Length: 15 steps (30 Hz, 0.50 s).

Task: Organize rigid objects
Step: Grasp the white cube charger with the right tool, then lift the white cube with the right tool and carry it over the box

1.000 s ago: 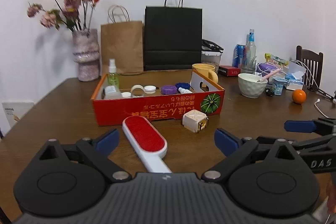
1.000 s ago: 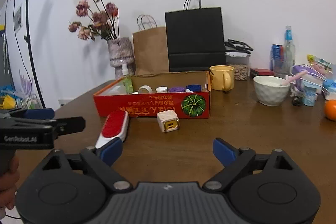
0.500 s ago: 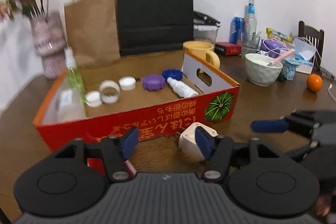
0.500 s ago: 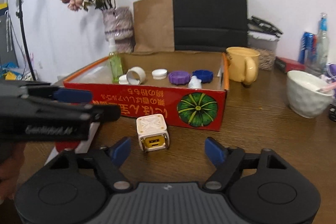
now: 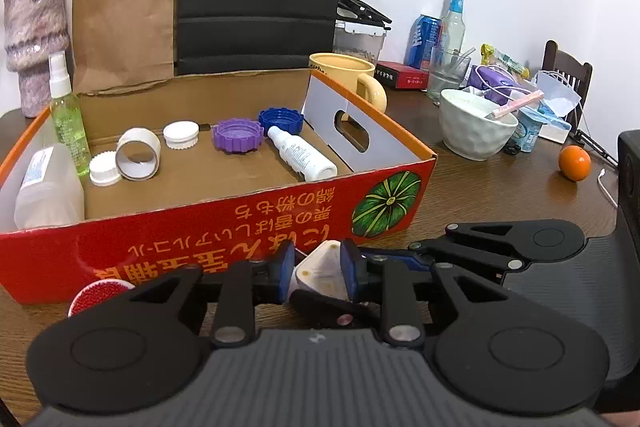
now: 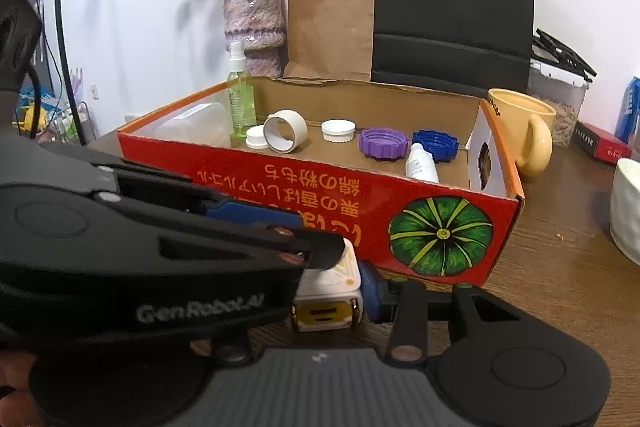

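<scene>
Left wrist view shows our left gripper (image 5: pixel 317 271) squeezing the small white cube-shaped plug (image 5: pixel 320 273), just in front of the red cardboard box with the green pumpkin picture (image 5: pixel 224 223). Right wrist view shows our right gripper (image 6: pixel 326 301) around the same plug; one blue pad touches it, but we cannot tell if it is clenched.

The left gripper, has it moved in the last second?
Yes. The left gripper has pushed forward toward the red box and narrowed its fingers around the white cube.
</scene>
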Available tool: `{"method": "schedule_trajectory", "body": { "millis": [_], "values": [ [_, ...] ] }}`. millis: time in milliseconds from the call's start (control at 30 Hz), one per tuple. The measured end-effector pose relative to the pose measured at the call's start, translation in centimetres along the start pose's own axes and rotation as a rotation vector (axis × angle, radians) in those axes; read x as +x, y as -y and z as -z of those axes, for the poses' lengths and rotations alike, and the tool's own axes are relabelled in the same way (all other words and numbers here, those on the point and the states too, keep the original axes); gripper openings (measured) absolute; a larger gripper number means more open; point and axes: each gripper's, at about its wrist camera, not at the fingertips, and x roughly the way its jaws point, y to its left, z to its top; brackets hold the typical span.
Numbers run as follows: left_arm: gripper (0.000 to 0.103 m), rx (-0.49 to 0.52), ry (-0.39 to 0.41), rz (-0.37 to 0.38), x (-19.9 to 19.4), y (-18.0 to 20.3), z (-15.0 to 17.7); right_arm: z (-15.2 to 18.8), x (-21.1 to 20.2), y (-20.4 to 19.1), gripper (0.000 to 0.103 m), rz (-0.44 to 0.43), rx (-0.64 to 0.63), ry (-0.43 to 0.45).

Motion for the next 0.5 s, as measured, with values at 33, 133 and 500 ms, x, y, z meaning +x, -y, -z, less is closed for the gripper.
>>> {"method": "schedule_trajectory", "body": {
  "millis": [33,133,500],
  "values": [
    [0.025,-0.001,0.002,0.004,0.0,0.0,0.1,0.0,-0.1,0.0,0.04,0.0,0.002,0.002],
    [0.018,-0.007,0.001,-0.005,-0.3,0.2,0.1,0.1,-0.4,-0.1,0.039,0.006,0.001,-0.003],
    [0.005,0.004,0.056,0.046,-6.1,1.8,-0.2,-0.4,-5.9,-3.0,0.038,0.056,-0.054,0.104]
  ]
}}
